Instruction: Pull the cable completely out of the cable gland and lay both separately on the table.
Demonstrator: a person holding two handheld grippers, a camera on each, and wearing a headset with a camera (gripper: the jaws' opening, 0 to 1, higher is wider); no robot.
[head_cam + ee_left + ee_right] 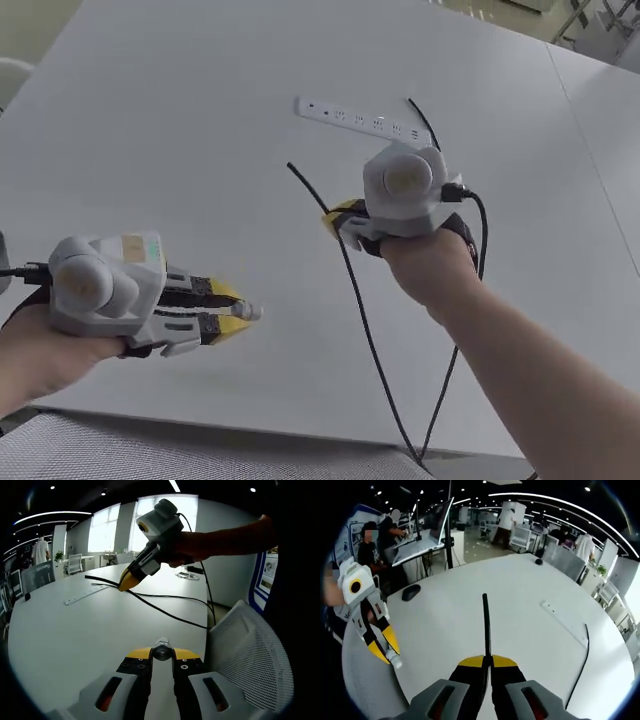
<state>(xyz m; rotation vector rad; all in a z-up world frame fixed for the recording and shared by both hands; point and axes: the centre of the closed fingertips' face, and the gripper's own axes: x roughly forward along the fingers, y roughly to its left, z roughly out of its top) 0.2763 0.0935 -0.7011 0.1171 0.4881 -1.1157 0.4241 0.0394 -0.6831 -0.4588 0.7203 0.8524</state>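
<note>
Over the white table [180,120], your right gripper [338,222] is clamped tight on the black cable [365,330], with the free end poking out ahead. The cable looks light and floppy, so grip near that end. Your left gripper [235,314] is pinching the tiny cable gland [161,651], which is probably hard, slick plastic, so hold it across the body.

White power strip [362,120] flat on white table [150,130], grey mesh chair [250,655] at table's edge
</note>
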